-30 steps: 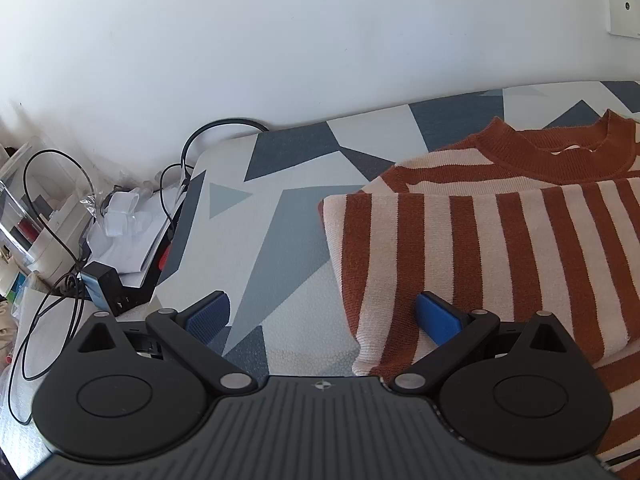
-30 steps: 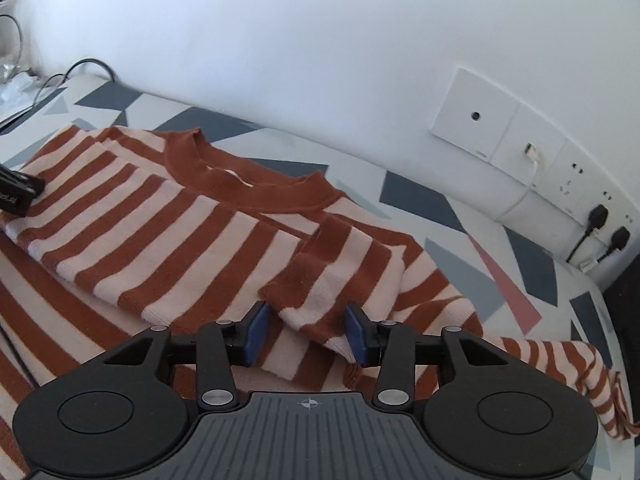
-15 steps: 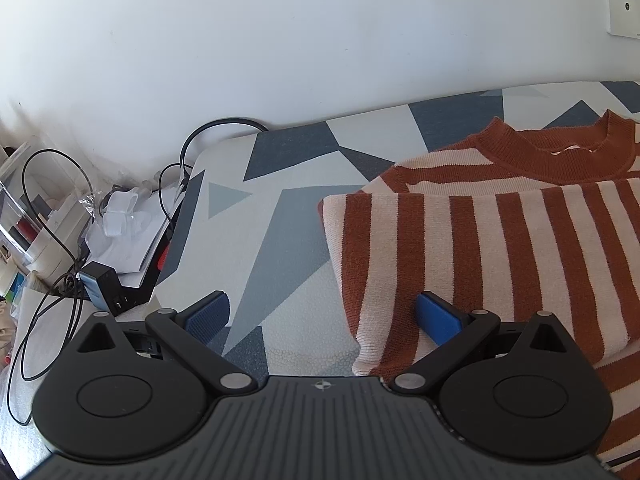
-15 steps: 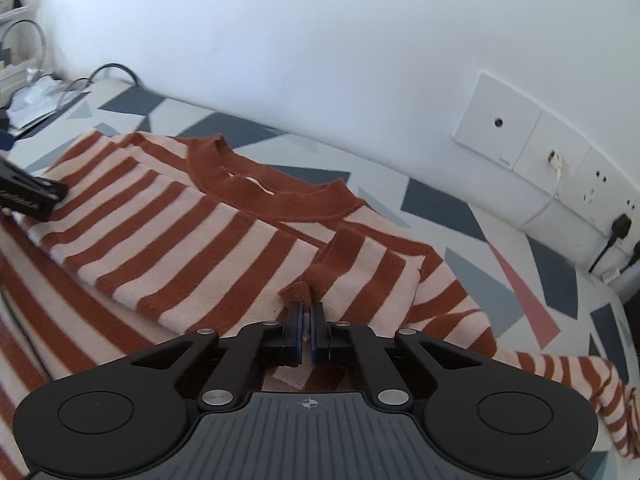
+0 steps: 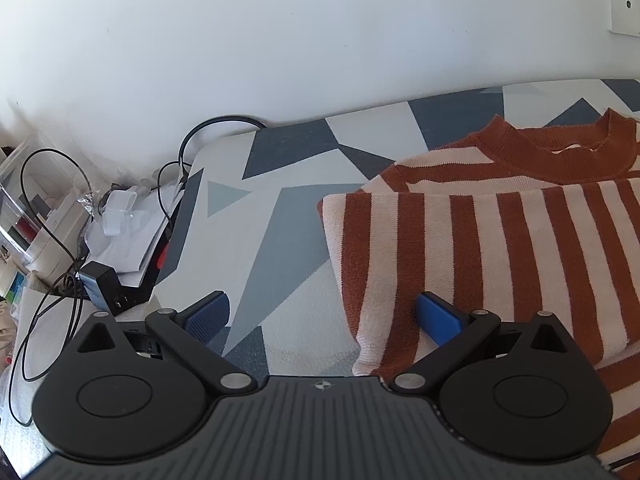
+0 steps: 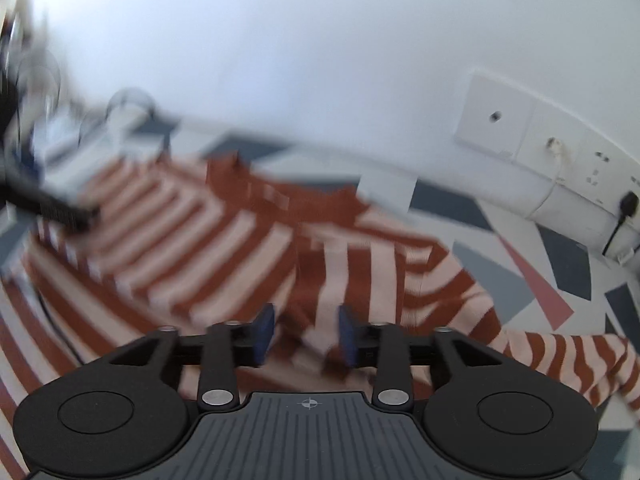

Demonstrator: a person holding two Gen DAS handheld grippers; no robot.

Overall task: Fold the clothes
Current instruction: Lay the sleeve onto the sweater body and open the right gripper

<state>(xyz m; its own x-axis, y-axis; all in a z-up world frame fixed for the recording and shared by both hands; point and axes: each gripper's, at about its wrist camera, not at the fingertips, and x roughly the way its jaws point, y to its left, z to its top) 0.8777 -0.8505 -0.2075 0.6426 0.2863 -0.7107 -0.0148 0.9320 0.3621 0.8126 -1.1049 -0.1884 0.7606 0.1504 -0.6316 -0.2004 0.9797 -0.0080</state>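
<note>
bright daylight, fisheye bending at edges; right wrist view motion-blurred.

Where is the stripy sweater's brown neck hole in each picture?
Left wrist view: the collar is far right, above the middle, beyond the folded striped sweater.
Right wrist view: the collar is blurred, near the middle, beyond the right gripper, whose jaws are opening.
Shared landmark: the white wall plate.

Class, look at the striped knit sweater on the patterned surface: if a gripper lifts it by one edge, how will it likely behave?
The sweater would probably sag and drape: its sleeve trails limply. The soft knit likely grips rather than slips. The folded layers may fall open.
</note>
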